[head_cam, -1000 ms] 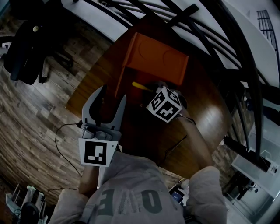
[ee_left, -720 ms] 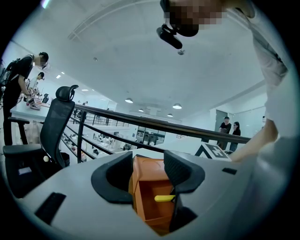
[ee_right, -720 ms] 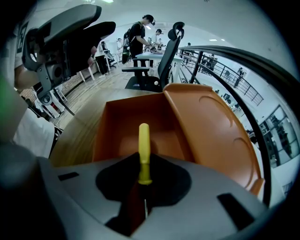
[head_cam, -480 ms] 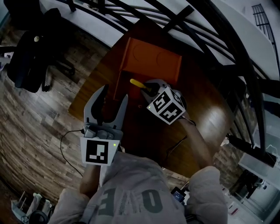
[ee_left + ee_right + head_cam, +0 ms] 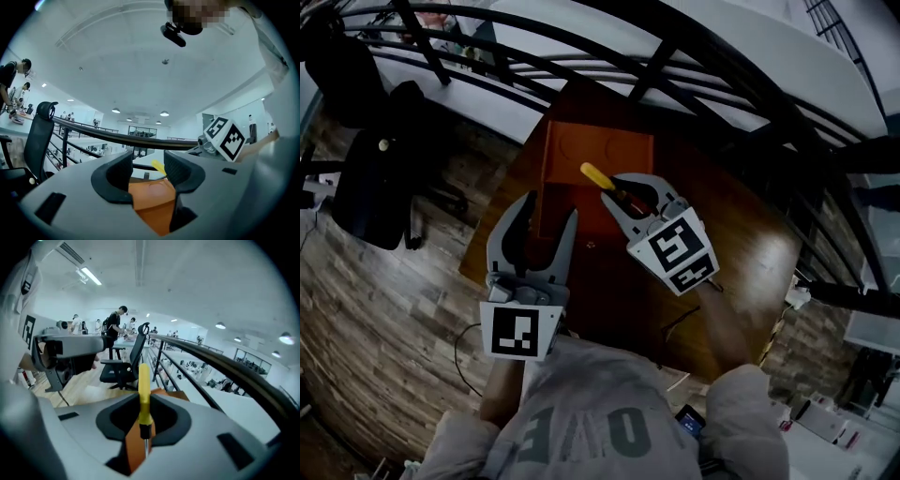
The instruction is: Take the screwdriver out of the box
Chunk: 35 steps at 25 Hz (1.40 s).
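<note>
Right gripper view: right hand-held gripper (image 5: 143,423) is clamped shut on the screwdriver (image 5: 143,385) at its black collar, yellow handle poking toward 12 o'clock, over the orange box (image 5: 581,141). Skinny grip imo, so a fast swing could pivot it or drop it back in. Left hand-held gripper (image 5: 549,208) hangs open, empty, at the box's 7 o'clock.

an office: swivel chair (image 5: 139,345), railing (image 5: 220,365), ceiling lights (image 5: 164,113).

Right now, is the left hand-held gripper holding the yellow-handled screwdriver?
No, the left hand-held gripper stands open and empty; the right hand-held gripper clamps the yellow-handled screwdriver.
</note>
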### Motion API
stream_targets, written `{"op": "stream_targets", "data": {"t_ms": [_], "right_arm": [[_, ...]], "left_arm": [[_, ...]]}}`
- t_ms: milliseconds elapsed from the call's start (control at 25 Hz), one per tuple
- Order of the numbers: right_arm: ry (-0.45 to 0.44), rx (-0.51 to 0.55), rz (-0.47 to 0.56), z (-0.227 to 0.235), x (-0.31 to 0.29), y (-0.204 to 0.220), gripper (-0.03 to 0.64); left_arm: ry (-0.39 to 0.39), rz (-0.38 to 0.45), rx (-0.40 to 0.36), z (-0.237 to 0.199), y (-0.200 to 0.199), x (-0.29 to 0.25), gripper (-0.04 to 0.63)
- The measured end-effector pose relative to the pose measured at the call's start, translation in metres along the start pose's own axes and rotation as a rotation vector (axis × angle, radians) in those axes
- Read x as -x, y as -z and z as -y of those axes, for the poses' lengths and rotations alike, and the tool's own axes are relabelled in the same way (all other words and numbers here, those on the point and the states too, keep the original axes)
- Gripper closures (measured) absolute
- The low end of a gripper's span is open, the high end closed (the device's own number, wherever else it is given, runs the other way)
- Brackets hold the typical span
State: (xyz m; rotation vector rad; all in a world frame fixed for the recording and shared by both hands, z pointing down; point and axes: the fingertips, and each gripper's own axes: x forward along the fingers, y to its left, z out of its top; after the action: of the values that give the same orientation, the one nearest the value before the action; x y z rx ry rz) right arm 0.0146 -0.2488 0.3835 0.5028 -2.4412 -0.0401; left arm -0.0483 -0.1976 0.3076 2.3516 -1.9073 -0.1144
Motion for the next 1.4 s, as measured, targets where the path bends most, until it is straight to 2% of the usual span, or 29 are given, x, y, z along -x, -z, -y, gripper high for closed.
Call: {"op": "stream_targets", "data": {"t_ms": [120, 280, 400, 480, 560, 720, 960, 1200, 1400], "right_arm": [[0.095, -0.041, 0.135, 0.009, 0.036, -0.031, 0.538], [0.203, -0.100, 0.328, 0.014, 0.091, -0.066, 0.538], [0.291, -0.136, 0.467, 0.016, 0.132, -0.085, 0.538], [0.346, -0.168, 0.548, 0.015, 0.157, -0.094, 0.538], [0.390, -0.194, 0.616, 0.012, 0.178, -0.099, 0.538], [0.478, -0.246, 0.718, 0.006, 0.220, -0.096, 0.538], [0.602, -0.313, 0.767, -0.001, 0.252, -0.080, 0.538], [0.638, -0.363, 0.746, 0.003, 0.251, -0.063, 0.538], [0.658, -0.366, 0.747, 0.000, 0.255, -0.062, 0.538]], "left_arm": [[0.022, 0.024, -0.019, 0.007, -0.018, -0.003, 0.390], [0.086, 0.102, -0.049, 0.029, -0.050, -0.005, 0.390], [0.125, 0.116, -0.070, 0.046, -0.067, -0.007, 0.390], [0.152, 0.137, -0.082, 0.057, -0.079, -0.007, 0.390], [0.165, 0.123, -0.088, 0.067, -0.083, -0.005, 0.390], [0.194, 0.137, -0.100, 0.090, -0.095, 0.001, 0.390], [0.255, 0.129, -0.122, 0.115, -0.101, 0.004, 0.390], [0.299, 0.084, -0.140, 0.131, -0.090, 0.000, 0.390], [0.324, 0.083, -0.143, 0.135, -0.090, 0.001, 0.390]]}}
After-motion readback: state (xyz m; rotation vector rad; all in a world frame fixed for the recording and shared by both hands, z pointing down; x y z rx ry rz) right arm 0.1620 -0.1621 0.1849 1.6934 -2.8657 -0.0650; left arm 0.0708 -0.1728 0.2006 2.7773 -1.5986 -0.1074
